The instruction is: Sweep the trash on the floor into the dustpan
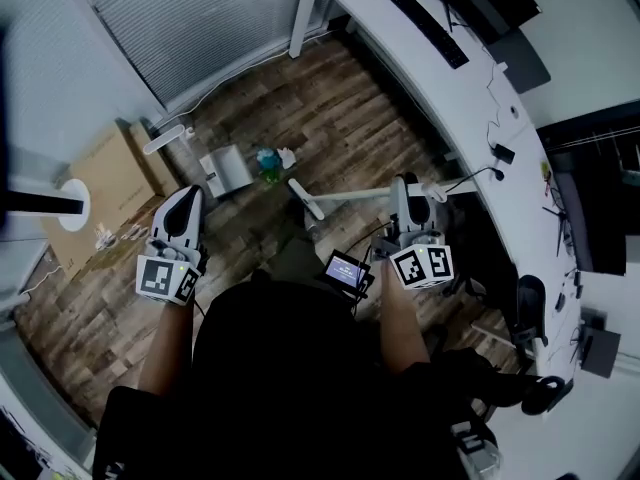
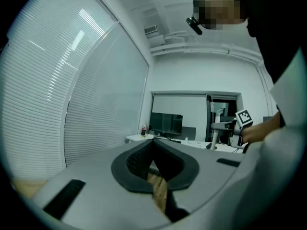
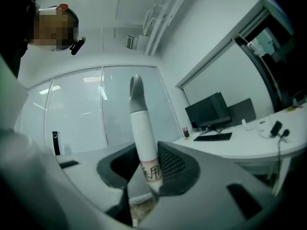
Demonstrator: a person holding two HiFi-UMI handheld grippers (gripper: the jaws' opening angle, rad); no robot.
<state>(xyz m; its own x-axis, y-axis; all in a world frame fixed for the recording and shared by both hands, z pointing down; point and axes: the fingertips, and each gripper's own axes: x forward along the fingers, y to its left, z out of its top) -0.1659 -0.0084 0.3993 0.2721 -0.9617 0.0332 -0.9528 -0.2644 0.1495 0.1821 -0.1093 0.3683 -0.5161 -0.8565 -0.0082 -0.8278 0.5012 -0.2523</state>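
Note:
In the head view my right gripper (image 1: 405, 186) is shut on a white broom handle (image 1: 360, 195), which runs leftward to a short white head (image 1: 305, 203) over the wood floor. The right gripper view shows that handle (image 3: 143, 128), with its grey tip, clamped between the jaws of the right gripper (image 3: 146, 163). A white dustpan (image 1: 225, 168) lies on the floor ahead, with green-blue trash (image 1: 268, 161) and a white crumpled piece (image 1: 287, 156) beside it. My left gripper (image 1: 188, 196) hangs left of them, shut with nothing in it; the tips of the left gripper (image 2: 154, 145) meet.
A curved white desk (image 1: 480, 118) with a keyboard (image 1: 425, 28) and cables runs along the right. A cardboard box (image 1: 110, 183) and a round white base (image 1: 70, 206) stand at the left by the blinds. An office chair (image 1: 530, 308) is at the lower right.

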